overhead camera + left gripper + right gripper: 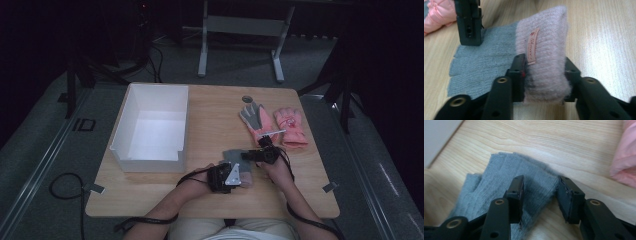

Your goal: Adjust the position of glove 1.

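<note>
Both grippers on one knit glove [239, 169] at counter [210, 130] near edge: left gripper [543, 82] clamped on its pink cuff, right gripper [539, 200] jaws apart straddling the grey finger end. Pink gloves [274, 125] farther right, white box [152, 125] far left.

Box [150, 127] placed left on table [210, 107], glove pair [274, 125] at far right, knitted glove [235, 161] near front edge between grippers
</note>
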